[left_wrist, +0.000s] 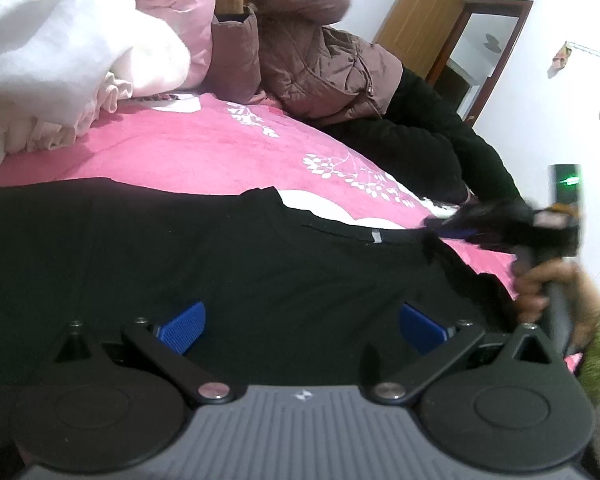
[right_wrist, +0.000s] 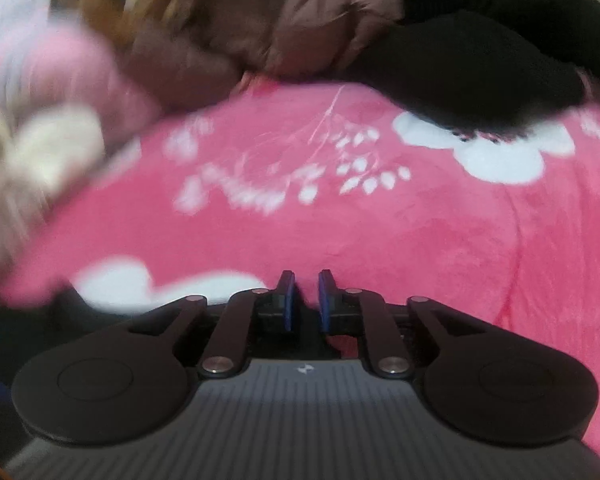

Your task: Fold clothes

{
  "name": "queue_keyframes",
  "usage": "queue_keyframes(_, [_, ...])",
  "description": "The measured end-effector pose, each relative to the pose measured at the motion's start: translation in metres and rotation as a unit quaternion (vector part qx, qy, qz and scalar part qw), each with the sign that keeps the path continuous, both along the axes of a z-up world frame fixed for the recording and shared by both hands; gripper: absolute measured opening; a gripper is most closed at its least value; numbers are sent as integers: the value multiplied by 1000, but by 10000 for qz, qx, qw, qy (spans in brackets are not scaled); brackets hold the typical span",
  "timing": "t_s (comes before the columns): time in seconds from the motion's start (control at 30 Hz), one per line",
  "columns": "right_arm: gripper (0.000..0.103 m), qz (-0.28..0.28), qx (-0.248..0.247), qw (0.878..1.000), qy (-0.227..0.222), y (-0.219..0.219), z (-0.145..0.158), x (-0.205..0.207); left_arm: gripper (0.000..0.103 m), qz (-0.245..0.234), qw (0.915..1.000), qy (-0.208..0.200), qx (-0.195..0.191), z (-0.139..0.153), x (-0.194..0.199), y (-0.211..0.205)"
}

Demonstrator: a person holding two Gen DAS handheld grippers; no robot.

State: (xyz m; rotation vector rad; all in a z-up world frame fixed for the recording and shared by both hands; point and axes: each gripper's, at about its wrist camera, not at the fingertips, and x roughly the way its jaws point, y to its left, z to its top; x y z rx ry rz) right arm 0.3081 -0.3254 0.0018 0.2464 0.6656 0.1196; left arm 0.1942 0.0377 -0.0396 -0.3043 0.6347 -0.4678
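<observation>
Risking a slip: R gripper (right_wrist: pixel 305 298) nearly clenched, pinching nothing visible; L gripper (left_wrist: pixel 302 322) hanging released over shirt (left_wrist: pixel 180 248).

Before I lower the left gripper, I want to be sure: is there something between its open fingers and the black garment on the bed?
Nothing visible. The left gripper is open, and between its blue pads only the black garment shows, spread on the pink blanket.

Soft indoor light, right view motion-blurred
</observation>
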Motion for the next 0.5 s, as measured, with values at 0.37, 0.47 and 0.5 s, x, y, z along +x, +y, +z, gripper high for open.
queue_keyframes(0.37, [59, -1227, 1498, 9806, -318, -158, 79, -193, 103, 6, 9964, -17, 848, 23, -18, -34])
queue_keyframes(0.47, [59, -1357, 1480, 9796, 27, -181, 54, -218, 103, -240, 9950, 120, 964, 30, -21, -66])
queue_keyframes(0.5, [59, -1378, 1515, 9788, 102, -186, 43, -221, 103, -313, 9942, 97, 1029, 33, -21, -81])
